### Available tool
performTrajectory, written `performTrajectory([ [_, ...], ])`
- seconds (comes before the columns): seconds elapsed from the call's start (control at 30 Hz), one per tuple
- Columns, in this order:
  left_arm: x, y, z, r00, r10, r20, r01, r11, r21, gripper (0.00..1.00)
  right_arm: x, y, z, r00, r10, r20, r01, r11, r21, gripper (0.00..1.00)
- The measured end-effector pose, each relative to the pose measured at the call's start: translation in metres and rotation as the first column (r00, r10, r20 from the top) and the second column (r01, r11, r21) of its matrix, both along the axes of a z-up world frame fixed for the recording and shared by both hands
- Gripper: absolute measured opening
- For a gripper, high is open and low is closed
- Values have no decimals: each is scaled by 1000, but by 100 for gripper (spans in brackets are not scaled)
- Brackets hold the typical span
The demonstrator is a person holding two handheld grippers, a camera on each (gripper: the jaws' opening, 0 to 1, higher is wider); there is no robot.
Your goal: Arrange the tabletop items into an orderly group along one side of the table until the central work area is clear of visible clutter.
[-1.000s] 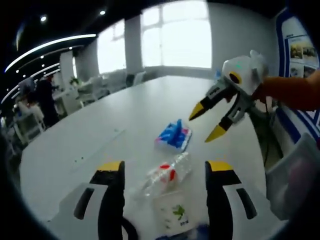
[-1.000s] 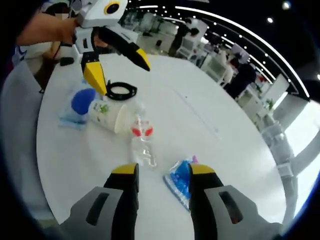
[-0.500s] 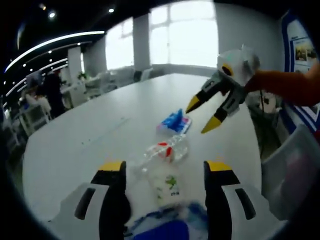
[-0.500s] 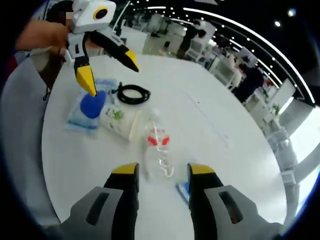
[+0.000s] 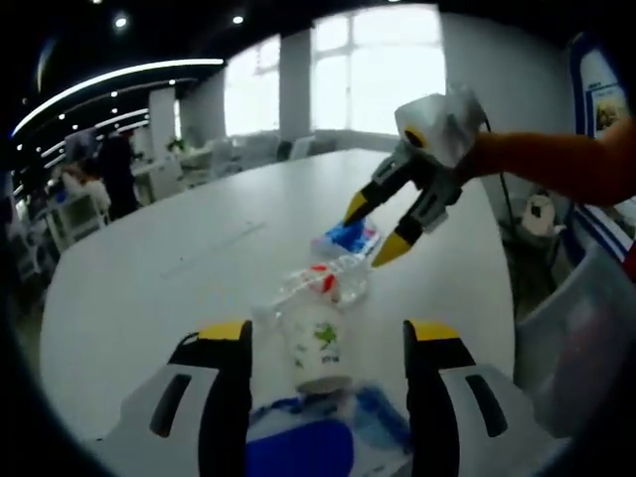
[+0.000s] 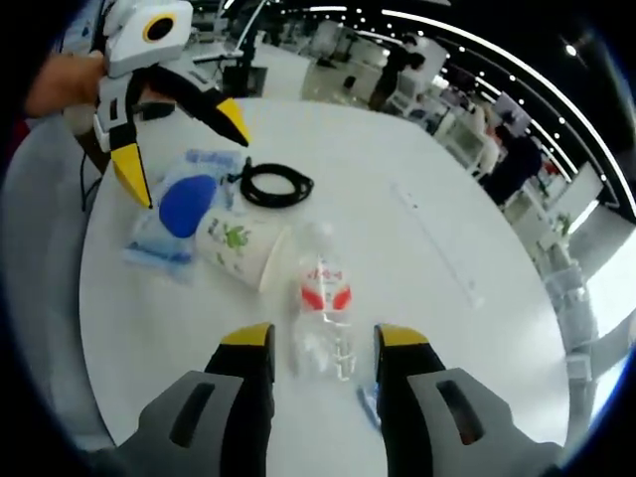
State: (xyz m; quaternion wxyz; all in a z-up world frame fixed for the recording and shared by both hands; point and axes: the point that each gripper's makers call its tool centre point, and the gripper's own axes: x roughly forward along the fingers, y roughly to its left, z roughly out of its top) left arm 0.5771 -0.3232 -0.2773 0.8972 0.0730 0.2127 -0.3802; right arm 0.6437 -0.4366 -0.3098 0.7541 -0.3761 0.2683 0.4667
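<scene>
On a long white table (image 6: 417, 258) in a bright open office, we see a small cluster of clutter lying near one end. A clear plastic bottle (image 6: 323, 316) lies on its side, crumpled and see-through, with a red-and-white label around its middle; nothing can be made out inside it. In the right gripper view it sits just ahead of the right gripper (image 6: 316, 346), whose yellow-tipped jaws stand apart on either side of it, holding nothing.

Touching the bottle's upper end lies a white paper cup (image 6: 241, 254), tipped on its side, printed with a small green motif (its mouth faces the bottle, and we cannot tell what, if anything, is in it). Behind the cup rests a flat clear packet (image 6: 174, 221) with blue printing and a round blue patch, crinkly and soft-edged. Just beside that, a black cable (image 6: 277, 184) is wound into a loose ring.

The left gripper (image 6: 179, 144) hangs over the packet, its two jaws spread wide and empty.

In the left gripper view the same row runs away from us: the packet (image 5: 316, 445) lies between the left gripper's (image 5: 325, 338) own parted jaws, the cup (image 5: 319, 346) beyond it, then the bottle (image 5: 323, 286). Past the bottle lies a small blue-and-white wrapper (image 5: 348, 238), glossy and wrinkled. The right gripper (image 5: 378, 232) hovers above that wrapper, jaws parted, held on an orange sleeve (image 5: 556, 167).

People stand at desks in the background.
</scene>
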Motion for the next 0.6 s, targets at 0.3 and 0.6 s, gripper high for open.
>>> performTrajectory([
  [0.3, 2, 3, -2, 999, 31, -11, -31, 999, -37, 57, 12, 12, -20, 998, 18, -54, -20, 999, -35, 43],
  [0.6, 0, 5, -7, 999, 44, -28, -46, 998, -46, 56, 24, 33, -39, 995, 39, -96, -43, 998, -39, 44],
])
